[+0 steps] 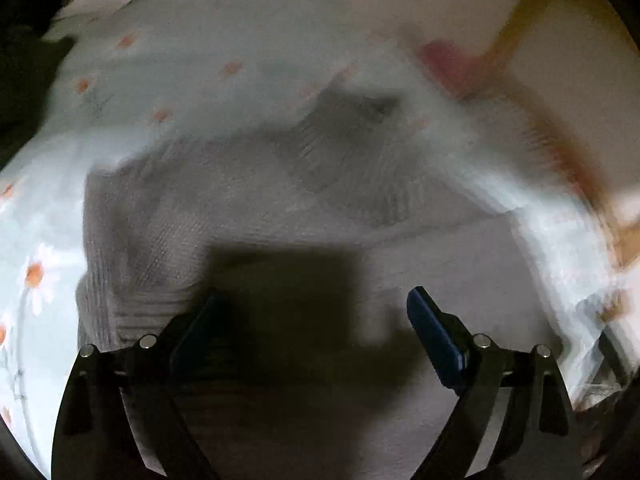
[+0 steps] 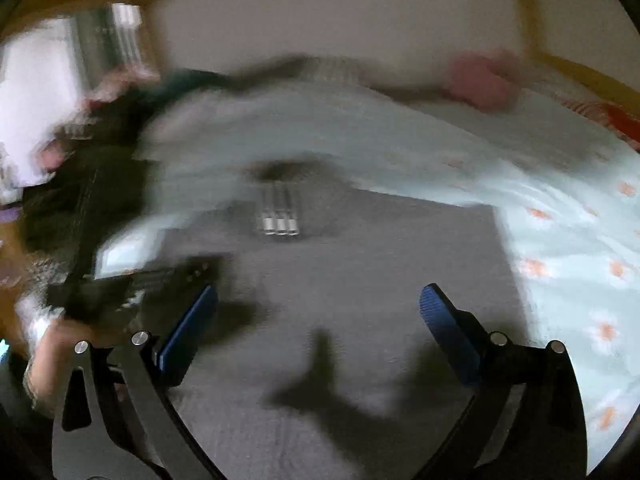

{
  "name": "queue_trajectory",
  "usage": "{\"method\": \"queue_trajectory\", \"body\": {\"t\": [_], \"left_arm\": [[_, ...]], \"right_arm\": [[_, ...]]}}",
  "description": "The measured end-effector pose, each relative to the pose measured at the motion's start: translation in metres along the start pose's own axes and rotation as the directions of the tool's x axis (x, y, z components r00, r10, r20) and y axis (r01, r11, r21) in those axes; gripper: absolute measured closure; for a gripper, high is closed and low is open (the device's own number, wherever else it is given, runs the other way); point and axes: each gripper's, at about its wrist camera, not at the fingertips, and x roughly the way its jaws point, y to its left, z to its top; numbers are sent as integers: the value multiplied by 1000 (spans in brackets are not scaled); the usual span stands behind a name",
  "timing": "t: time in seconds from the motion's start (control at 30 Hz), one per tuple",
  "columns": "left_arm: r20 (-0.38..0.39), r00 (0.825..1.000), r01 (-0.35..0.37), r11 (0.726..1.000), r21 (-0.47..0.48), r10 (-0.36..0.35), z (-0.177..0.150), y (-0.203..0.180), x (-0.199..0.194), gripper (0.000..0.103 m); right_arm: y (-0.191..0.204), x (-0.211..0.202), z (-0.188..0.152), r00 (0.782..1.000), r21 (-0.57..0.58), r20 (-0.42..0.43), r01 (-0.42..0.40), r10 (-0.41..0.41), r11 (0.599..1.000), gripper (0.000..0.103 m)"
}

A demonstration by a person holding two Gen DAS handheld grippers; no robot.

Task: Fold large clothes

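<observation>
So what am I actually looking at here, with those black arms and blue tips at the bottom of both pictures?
Those are hand-held claws, not a robot: a person holds one in each hand, and each carries a wide-angle camera looking forward along its two fingers. One picture is from the left claw, the other from the right claw. The blue tips are the finger pads. Both claws are open and hold nothing. Beneath them lies a grey knitted garment, the piece to be folded, spread on a pale bedsheet with orange daisies. In the right claw's picture, the person's other hand shows at the left edge. Both pictures are blurred.
</observation>
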Motion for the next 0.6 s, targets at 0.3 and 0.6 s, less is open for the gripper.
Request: {"method": "queue_trajectory", "body": {"t": [0.3, 0.6], "left_arm": [[118, 988, -112, 986, 126, 97, -13, -15, 11, 8], [130, 982, -154, 977, 147, 135, -18, -24, 18, 7]], "right_arm": [[-54, 86, 5, 948, 87, -251, 225, -198, 970, 3], [-1, 82, -30, 957, -121, -145, 236, -252, 964, 2]]}}
